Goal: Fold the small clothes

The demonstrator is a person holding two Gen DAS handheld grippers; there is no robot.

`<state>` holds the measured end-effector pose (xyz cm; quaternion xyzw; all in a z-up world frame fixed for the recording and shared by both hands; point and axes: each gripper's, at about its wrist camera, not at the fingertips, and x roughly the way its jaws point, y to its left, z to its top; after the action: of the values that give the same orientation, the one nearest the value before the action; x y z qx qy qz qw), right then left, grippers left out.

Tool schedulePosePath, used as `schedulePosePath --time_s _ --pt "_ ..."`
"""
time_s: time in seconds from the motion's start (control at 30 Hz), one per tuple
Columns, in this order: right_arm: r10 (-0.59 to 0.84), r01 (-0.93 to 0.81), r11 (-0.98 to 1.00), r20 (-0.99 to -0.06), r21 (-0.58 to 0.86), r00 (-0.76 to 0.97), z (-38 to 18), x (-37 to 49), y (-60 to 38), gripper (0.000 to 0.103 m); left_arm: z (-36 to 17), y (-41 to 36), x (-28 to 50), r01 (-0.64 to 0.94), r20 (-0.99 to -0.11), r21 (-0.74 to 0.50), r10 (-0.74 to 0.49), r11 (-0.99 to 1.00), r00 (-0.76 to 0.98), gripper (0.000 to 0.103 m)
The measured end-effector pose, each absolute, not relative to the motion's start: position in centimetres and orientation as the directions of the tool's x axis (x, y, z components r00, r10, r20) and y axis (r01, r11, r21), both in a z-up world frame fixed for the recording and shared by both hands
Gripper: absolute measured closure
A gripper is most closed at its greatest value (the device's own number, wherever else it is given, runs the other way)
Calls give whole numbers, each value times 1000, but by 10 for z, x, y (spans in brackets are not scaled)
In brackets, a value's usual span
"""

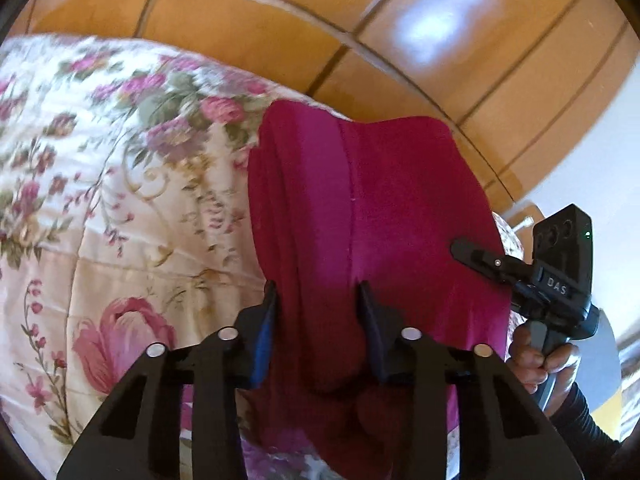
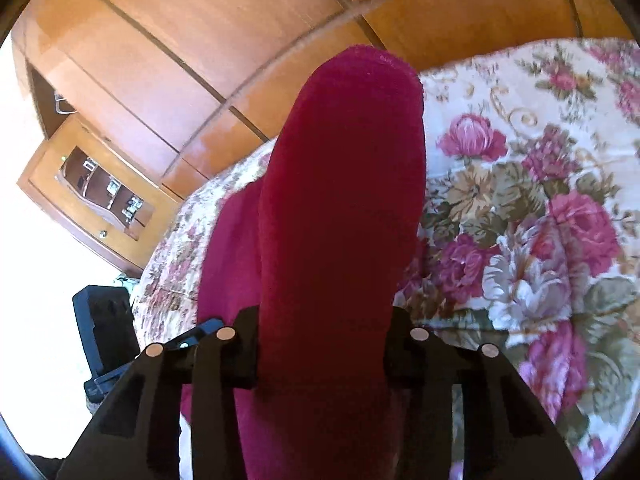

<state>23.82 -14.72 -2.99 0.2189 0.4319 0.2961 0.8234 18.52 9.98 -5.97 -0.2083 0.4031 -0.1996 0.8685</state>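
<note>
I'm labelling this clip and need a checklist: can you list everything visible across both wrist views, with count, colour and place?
garment: one, magenta-red, bunched over the bedspread, running between the fingers of both grippers
bedspread: one, cream with pink and purple flowers, under the garment
wardrobe: one, orange-brown wood panels, behind the bed
cabinet: one, wooden with a glazed door, small items inside, at the left of the right wrist view
left gripper: one, black with blue pads, closed on a fold of the garment
right gripper: one, black, closed on a thick roll of the garment
hand: one, dark sleeve, gripping the right gripper's handle
</note>
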Motion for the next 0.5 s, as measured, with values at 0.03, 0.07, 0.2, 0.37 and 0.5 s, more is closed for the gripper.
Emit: schedulePosePath --time_s 0.03,0.07,0.2,0.37,0.5 --pt "673 -310 732 -574 606 467 -23 230 -152 62 -55 95 184 195 -611 -521 -523 831 595 68" --pt "667 -316 737 -569 598 480 -17 225 -158 62 -49 87 184 223 -599 -526 -543 821 589 71" --pt "619 -300 771 -551 561 561 4 202 -197 62 -29 38 192 334 -586 -496 -593 802 553 71" --pt "479 -168 838 -550 520 685 21 183 -272 62 -13 -48 224 444 -590 -460 -638 769 494 71" --pt "335 -8 877 -601 480 726 16 169 -326 61 -14 -124 245 504 -641 -382 -615 775 459 71"
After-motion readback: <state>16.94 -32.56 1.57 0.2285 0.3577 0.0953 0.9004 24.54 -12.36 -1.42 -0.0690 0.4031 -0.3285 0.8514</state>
